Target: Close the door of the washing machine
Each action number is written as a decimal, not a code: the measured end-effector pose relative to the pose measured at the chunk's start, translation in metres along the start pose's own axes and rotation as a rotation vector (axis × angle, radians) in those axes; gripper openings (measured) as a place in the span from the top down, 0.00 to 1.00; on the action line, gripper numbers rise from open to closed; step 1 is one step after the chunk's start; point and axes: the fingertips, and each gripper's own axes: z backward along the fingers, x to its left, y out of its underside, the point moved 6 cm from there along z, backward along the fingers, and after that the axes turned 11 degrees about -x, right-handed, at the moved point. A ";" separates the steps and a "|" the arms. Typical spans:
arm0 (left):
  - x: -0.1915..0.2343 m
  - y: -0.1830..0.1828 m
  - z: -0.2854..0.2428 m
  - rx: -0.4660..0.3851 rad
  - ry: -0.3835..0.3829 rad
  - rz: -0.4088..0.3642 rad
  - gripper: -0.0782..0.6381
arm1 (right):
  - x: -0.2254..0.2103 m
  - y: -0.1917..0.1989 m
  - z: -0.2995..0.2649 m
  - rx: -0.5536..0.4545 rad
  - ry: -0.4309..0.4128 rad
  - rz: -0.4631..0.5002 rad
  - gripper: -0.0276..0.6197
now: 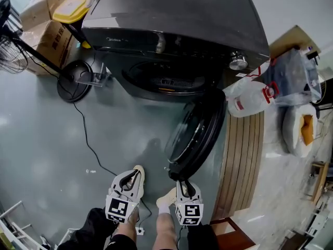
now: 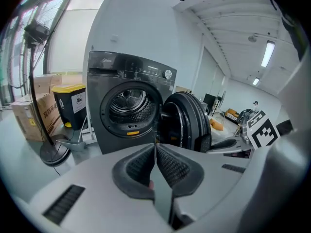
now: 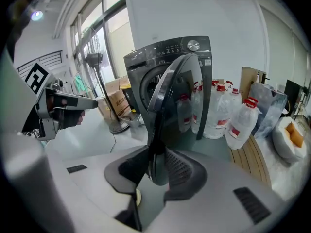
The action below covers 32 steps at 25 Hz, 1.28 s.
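Note:
The dark grey washing machine stands ahead with its round door swung wide open to the right, leaving the drum opening bare. My right gripper is at the door's near edge. In the right gripper view the door rises edge-on, and its rim lies between the spread jaws of the right gripper, which stand open. My left gripper hangs to the left of the door, touching nothing. Seen in its own view, the left gripper is shut and empty, facing the drum.
A floor fan's round base and its cable lie left of the machine, beside cardboard boxes and a yellow-lidded bin. Water jugs, a plastic bag and a slatted wooden board crowd the right side.

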 end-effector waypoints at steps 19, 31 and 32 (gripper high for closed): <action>0.096 -0.008 0.035 -0.017 -0.099 0.050 0.84 | 0.094 -0.041 -0.083 0.017 -0.083 0.044 0.76; 0.135 -0.031 0.040 -0.032 -0.118 0.064 0.84 | 0.130 -0.096 -0.120 -0.040 -0.108 0.107 0.80; 0.137 -0.033 0.039 -0.035 -0.118 0.065 0.84 | 0.132 -0.101 -0.124 -0.046 -0.109 0.113 0.80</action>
